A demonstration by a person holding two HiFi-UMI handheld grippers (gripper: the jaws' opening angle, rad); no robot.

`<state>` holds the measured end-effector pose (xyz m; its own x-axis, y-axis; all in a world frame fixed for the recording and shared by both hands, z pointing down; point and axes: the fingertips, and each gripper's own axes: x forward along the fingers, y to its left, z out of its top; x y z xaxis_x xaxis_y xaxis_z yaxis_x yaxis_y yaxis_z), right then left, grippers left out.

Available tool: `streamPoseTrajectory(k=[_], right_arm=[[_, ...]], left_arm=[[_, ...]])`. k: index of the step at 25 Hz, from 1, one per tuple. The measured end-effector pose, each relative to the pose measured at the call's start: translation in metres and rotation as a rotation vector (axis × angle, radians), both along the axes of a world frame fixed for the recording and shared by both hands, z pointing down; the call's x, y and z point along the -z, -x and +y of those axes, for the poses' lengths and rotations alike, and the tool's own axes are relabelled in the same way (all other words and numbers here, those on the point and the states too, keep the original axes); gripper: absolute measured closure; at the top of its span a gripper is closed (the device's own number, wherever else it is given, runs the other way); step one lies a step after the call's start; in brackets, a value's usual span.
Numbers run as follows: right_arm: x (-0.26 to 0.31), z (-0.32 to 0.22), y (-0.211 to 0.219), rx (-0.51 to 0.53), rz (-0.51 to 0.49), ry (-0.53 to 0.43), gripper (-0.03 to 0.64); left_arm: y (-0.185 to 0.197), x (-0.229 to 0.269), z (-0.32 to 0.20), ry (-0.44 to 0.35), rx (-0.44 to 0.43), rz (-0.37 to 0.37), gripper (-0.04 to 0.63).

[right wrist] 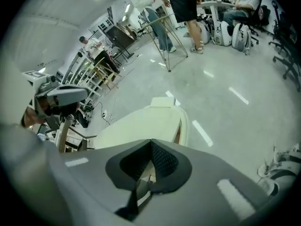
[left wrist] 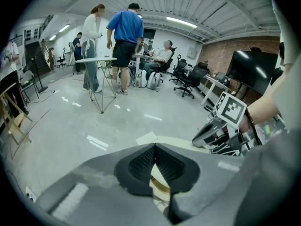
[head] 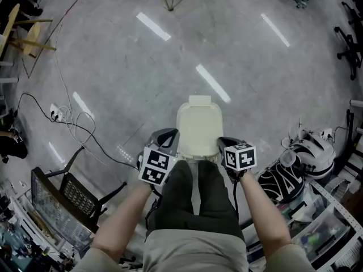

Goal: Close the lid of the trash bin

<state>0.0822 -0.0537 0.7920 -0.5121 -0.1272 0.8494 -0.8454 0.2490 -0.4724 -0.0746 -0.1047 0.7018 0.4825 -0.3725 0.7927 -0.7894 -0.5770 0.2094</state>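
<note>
Jaws shut and empty, left gripper [head: 168, 135] and right gripper [head: 226, 144] are held flanking the lid [head: 198, 126], apparently to press it down.

light: bright overhead strips | glare: streaks on floor [head: 170, 67] | edges: fisheye-bent, dark vignette

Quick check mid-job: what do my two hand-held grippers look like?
The left hand-held gripper and right hand-held gripper have grey bodies, black ribbed pads, each topped by a white cube with black square markers. A black cable runs from the right one. No sleeves on forearms.
</note>
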Motion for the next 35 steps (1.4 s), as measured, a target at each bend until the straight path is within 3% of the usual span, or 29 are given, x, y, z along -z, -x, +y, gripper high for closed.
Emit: streamPoseTrajectory(k=[10,14,18,24,29,35], right_arm=[[-0.097,0.049,-0.001,0.054,0.035,0.007,0.614],[-0.121,0.054,-0.002,0.099,0.113,0.011,0.612],[-0.125,0.054,-0.001,0.186,0.169,0.003,0.612],[-0.123,0.054,0.0,0.206,0.186,-0.036,0.614],[-0.118,0.056,0.011,0.365,0.278,-0.087,0.615],[-0.113,0.061,0.016,0.476,0.341,-0.169,0.614]], left_arm=[[-0.013,-0.086,0.055,0.112,-0.008,-0.001,0.592],[-0.013,-0.099,0.058,0.116,0.001,-0.008,0.592],[-0.012,-0.105,0.06,0.11,-0.009,-0.018,0.592],[-0.01,-0.102,0.066,0.103,-0.021,-0.027,0.592],[-0.013,-0.103,0.078,0.11,-0.033,-0.013,0.592],[-0.011,-0.107,0.091,0.124,-0.031,0.007,0.594]])
